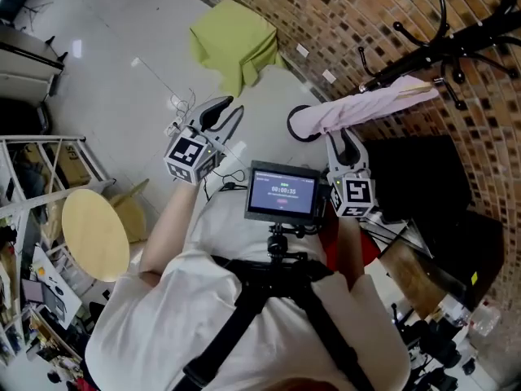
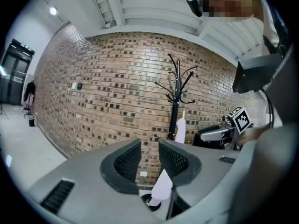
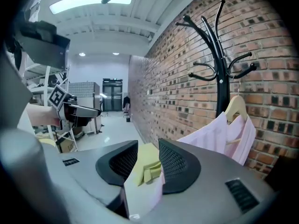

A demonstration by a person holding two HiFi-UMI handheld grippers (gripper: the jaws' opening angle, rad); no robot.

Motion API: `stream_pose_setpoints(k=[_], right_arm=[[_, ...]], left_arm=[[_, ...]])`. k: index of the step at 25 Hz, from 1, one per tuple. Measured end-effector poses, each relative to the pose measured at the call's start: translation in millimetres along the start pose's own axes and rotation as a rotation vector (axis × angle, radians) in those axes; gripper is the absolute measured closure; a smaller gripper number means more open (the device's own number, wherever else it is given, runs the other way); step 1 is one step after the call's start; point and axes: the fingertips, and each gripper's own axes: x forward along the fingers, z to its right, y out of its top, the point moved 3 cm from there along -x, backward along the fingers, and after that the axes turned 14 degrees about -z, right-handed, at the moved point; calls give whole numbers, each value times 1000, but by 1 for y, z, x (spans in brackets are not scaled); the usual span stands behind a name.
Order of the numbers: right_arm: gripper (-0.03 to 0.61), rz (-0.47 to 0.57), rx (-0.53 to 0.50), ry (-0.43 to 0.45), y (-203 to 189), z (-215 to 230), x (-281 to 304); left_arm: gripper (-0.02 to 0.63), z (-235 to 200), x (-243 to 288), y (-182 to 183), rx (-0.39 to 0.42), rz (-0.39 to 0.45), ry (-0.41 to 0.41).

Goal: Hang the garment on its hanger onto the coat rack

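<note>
Two grippers hover empty, the left gripper [image 1: 224,114] with fingers [image 2: 127,162] half parted and the pink garment [image 1: 366,104] off to their right, the right gripper [image 1: 346,143] likewise parted just short of it, seemingly because its hanger [image 3: 237,107] already hooks the coat rack [image 1: 431,53].

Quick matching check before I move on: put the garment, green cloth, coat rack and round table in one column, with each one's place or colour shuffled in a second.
1 pink garment
2 green cloth
3 coat rack
4 round table

A lying on the floor
B black
C pale yellow
D on a wooden hanger

Pairs: 1-D, 2-A, 3-B, 4-C.
</note>
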Motion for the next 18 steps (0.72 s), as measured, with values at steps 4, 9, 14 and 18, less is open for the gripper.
stream_pose_setpoints(k=[4,9,14,18], right_arm=[[434,-84,-1,53,-27,-39,20],[474,-163,-6,32,-56,-58,34],[474,-208,0,-34,-83,-50,18],[474,-212,45,-59,-90,-51,6]], left_arm=[[482,-11,-17,-44,-75,-66,18],[482,-19,-34,-86,-103,-136,54],[482,5,-19,-121,-140,-228,12],[482,26,-12,-131,-130,-269,-25]])
